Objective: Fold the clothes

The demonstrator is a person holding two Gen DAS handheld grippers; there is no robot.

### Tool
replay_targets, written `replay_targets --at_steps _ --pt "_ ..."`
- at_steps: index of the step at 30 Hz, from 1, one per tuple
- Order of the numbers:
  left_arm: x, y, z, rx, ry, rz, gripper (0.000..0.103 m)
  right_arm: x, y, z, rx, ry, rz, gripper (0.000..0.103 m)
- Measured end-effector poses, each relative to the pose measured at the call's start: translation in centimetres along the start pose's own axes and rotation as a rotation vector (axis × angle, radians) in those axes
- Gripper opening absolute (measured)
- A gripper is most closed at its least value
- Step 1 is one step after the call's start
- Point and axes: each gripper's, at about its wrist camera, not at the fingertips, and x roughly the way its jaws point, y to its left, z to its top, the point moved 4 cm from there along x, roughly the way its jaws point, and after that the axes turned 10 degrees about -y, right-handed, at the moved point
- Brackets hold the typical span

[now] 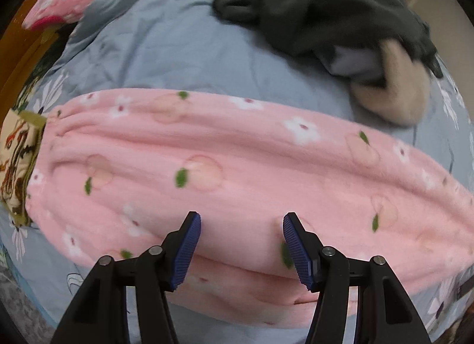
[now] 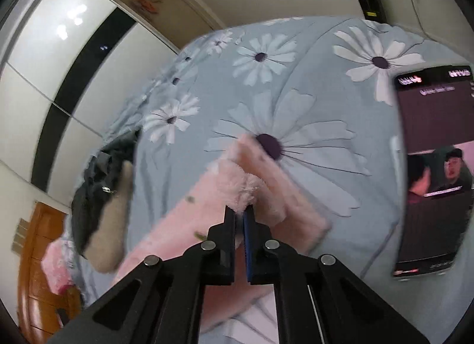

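On bed, R gripper [image 2: 239,213] was clamped on pink fleece [image 1: 237,172] corner; L gripper [image 1: 241,250] hung half-open, empty. Thin pinch could slip w/ pull.

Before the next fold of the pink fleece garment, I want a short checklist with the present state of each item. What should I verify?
1. Right tool shut on the pink fleece garment: ok, fluffy fabric sits between its pads.
2. Left tool open and empty: ok, it hangs above the garment, pads apart.
3. Garment lies flat and long on the blue floral bedsheet: ok, with soft lengthwise ridges.
4. Dark jacket apart from the garment: ok, bare sheet shows between them.
5. Phone clear of the fold path: cannot tell; it lies on the sheet near the gripped end.
6. Garment's far end at the patterned cloth free: cannot tell.
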Motion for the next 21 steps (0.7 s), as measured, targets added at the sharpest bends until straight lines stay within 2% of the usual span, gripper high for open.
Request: replay_targets --at_steps 3,6,8,13,17,19,21 --pt "0.0 -0.1 -0.1 0.003 0.000 0.002 0.062 2.3 -3.1 -1.8 0.067 0.074 -0.090 0.004" --pt "-0.2 0.3 0.2 -0.007 -0.007 0.010 0.062 2.0 -3.3 -1.7 0.097 0.051 -0.084 0.004" --pt "-0.6 1.1 0.6 -0.019 -0.023 0.020 0.062 1.2 -2.3 -0.8 0.056 0.023 -0.067 0.004" --pt "-0.5 3.0 1.1 -0.084 -0.022 0.015 0.062 2.3 -2.3 -0.9 -0.024 0.079 -0.109 0.004" --pt "-0.1 2.9 0.8 -0.082 -0.011 0.010 0.062 1.6 -2.0 -1.3 -0.049 0.086 -0.092 0.006" --pt "0.1 2.6 0.9 -0.078 -0.007 0.009 0.062 0.9 -1.4 -1.0 -0.088 0.085 -0.099 0.014" --pt "0.7 2.6 1.1 -0.081 -0.004 0.011 0.062 -0.3 -0.1 -0.3 -0.166 0.058 -0.106 0.016"
